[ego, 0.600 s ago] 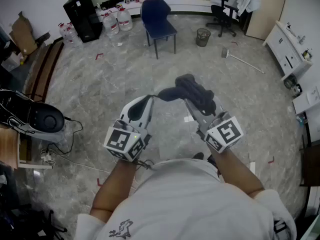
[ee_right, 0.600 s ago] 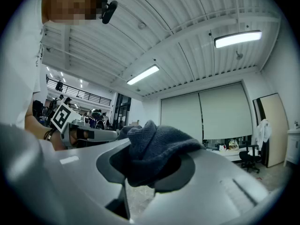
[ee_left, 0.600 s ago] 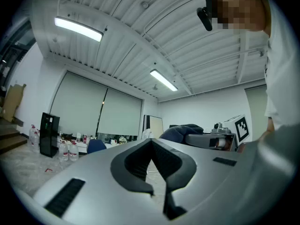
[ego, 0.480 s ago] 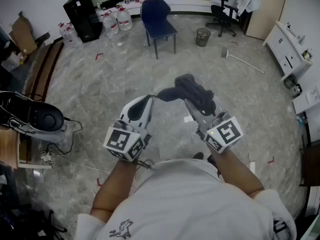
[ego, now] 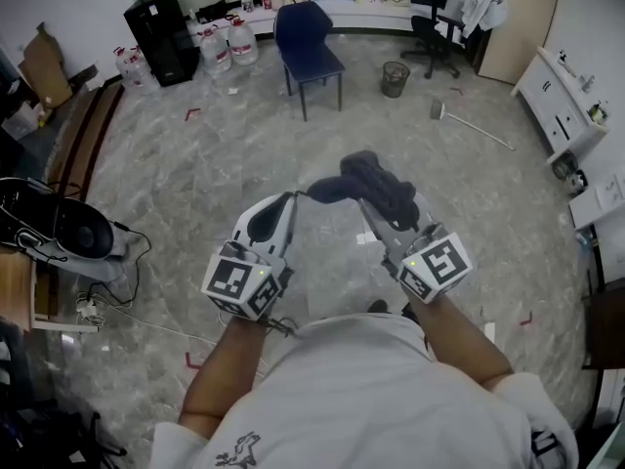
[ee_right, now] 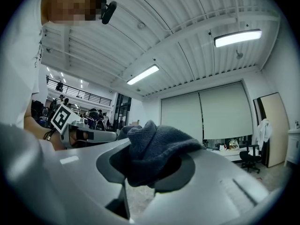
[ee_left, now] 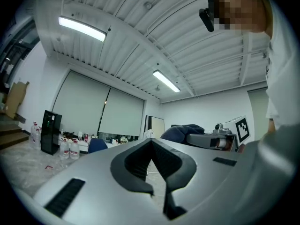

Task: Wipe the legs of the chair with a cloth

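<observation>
**Head view: cloth gripped, chair legs not yet reached**

No wiping can be judged as done. The cloth is in hand, but the chair is well apart from both tools, so the approach and every leg are left.

At the left, the left gripper [ego: 294,197] is held level over the floor [ego: 195,164], a glossy, grey-veined stone surface. Its smooth, pale grey plastic jaws are seen closed tip to tip in the left gripper view, and only a teardrop-shaped gap is left behind the tips. Nothing is seen between them.

In the middle, the cloth [ego: 376,186] is carried as a dark, bunched lump. A soft, knitted, towel-like weave is shown in the right gripper view, and one limp corner is draped towards the left gripper's tip.

At the right, the cloth is pinched by the jaws of the right gripper [ego: 376,209] and bulges above and below them.

Far ahead, the chair [ego: 308,42] is seen, with a blue padded seat and back on thin, dark, straight legs that look like metal.
</observation>
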`<state>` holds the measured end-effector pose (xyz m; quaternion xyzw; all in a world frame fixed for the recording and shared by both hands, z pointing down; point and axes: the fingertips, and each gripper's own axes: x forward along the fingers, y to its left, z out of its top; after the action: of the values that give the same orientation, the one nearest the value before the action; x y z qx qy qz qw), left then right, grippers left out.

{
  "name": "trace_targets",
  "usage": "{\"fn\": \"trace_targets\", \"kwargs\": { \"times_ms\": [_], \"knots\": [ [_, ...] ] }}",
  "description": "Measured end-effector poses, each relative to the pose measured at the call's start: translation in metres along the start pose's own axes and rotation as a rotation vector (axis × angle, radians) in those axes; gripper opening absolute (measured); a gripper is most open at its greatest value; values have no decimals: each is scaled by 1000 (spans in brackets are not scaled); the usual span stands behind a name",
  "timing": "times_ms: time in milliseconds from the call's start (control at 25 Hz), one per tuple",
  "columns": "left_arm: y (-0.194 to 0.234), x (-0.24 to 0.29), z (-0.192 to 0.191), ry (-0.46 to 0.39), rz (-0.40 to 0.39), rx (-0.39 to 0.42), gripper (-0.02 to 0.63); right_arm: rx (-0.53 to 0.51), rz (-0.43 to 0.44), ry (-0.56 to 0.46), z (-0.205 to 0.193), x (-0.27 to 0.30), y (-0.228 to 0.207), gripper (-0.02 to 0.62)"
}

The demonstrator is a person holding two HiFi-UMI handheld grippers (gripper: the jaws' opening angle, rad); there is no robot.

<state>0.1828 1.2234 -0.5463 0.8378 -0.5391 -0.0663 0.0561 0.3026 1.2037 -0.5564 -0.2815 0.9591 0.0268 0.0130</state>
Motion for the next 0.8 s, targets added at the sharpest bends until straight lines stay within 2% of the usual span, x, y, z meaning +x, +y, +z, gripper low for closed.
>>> {"fn": "trace_targets", "kwargs": {
  "times_ms": [160,400,800],
  "knots": [
    [5,13,-5,1,18,-2,6,-6,5,3,-6,5,-14,97],
    [26,70,-11,13,37,-8,6,20,13,8,-17,34,-72,98],
    [78,249,-21,18,130,-4,6,68,53,-3,-41,103,-268,98]
  ]
}}
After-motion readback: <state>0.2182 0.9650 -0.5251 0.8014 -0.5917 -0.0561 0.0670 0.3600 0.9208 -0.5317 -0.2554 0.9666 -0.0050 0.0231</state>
